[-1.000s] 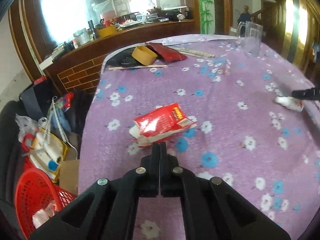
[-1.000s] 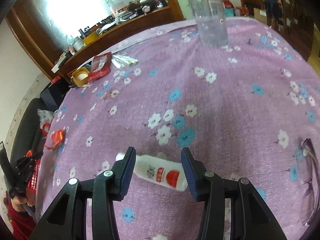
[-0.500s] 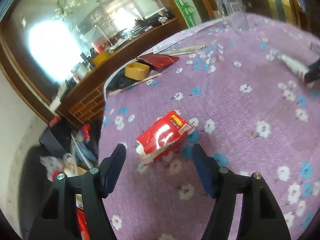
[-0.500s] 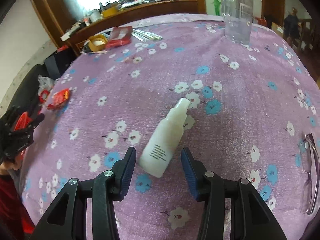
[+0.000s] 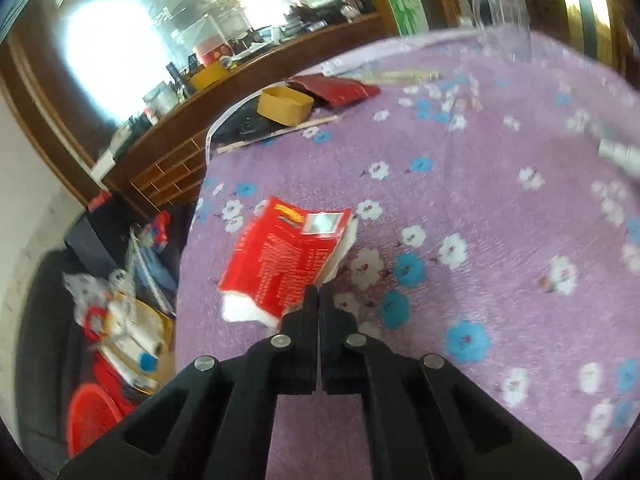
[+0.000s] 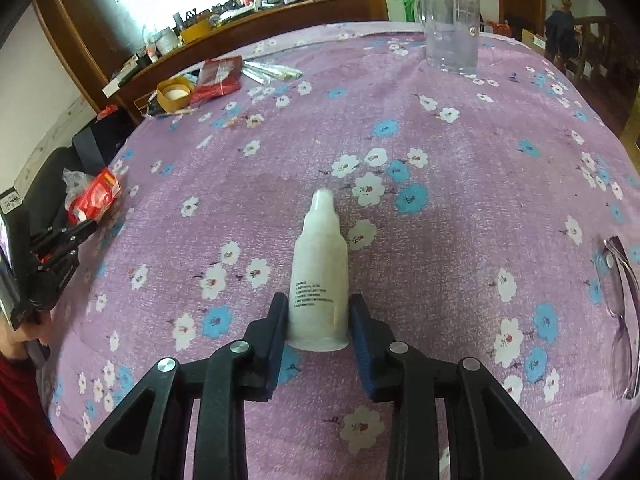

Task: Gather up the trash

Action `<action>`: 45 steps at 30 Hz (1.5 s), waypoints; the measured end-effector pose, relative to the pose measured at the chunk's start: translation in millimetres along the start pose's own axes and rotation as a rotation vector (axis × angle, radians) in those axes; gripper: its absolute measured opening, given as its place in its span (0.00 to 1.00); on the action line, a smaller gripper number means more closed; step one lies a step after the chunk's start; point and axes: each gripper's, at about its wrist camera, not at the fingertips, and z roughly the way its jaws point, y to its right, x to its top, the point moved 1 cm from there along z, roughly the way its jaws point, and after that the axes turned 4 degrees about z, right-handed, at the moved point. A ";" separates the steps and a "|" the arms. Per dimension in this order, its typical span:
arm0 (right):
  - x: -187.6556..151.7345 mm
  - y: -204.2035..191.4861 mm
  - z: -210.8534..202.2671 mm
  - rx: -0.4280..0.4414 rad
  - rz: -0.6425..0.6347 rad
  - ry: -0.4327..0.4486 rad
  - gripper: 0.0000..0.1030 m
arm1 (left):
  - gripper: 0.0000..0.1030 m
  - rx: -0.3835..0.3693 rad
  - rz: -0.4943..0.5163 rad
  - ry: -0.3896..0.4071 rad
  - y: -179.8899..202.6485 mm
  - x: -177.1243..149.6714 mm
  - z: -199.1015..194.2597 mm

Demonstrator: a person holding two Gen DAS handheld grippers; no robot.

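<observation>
A crumpled red wrapper (image 5: 288, 258) with white lining lies near the left edge of the purple flowered table. My left gripper (image 5: 319, 298) is shut, its tips pinching the wrapper's near edge; the wrapper also shows in the right wrist view (image 6: 96, 196). A white plastic bottle (image 6: 320, 276) lies on the cloth, neck pointing away. My right gripper (image 6: 320, 320) is closed around its base, both pads against its sides. The bottle shows blurred in the left wrist view (image 5: 620, 154).
A red basket (image 5: 90, 412) with rubbish stands on the floor left of the table, beside bags and clutter. A clear glass jug (image 6: 450, 24), a yellow tape roll (image 6: 174, 94), a red packet (image 6: 218, 78) and glasses (image 6: 622, 312) are on the table.
My left gripper was open around the wrapper half a second ago and has shut on its edge. My right gripper has moved forward and closed around the bottle's base.
</observation>
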 end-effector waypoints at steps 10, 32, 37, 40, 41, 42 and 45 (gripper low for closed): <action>-37.1 -32.4 -30.0 0.107 -0.003 0.023 0.32 | 0.00 -0.188 -0.155 0.092 4.3 -21.8 -69.9; -86.6 -62.3 -27.5 0.063 -0.097 -0.023 0.32 | 0.50 -0.169 -0.023 0.045 58.6 -44.0 -69.7; -87.0 -62.2 -27.7 0.066 -0.100 -0.021 0.32 | 0.50 -0.198 -0.092 0.089 29.4 -42.5 -85.8; -86.4 -61.1 -26.5 0.068 -0.103 -0.024 0.32 | 0.51 -0.170 -0.116 0.090 13.2 -40.3 -85.6; -86.4 -61.0 -26.3 0.069 -0.101 -0.024 0.32 | 0.51 -0.179 -0.105 0.073 12.7 -40.3 -81.5; -86.3 -60.6 -26.1 0.070 -0.099 -0.024 0.32 | 0.51 -0.189 -0.088 0.062 15.5 -41.0 -78.8; -85.7 -60.1 -25.2 0.075 -0.092 -0.024 0.32 | 0.51 -0.166 -0.011 0.065 32.0 -43.7 -75.5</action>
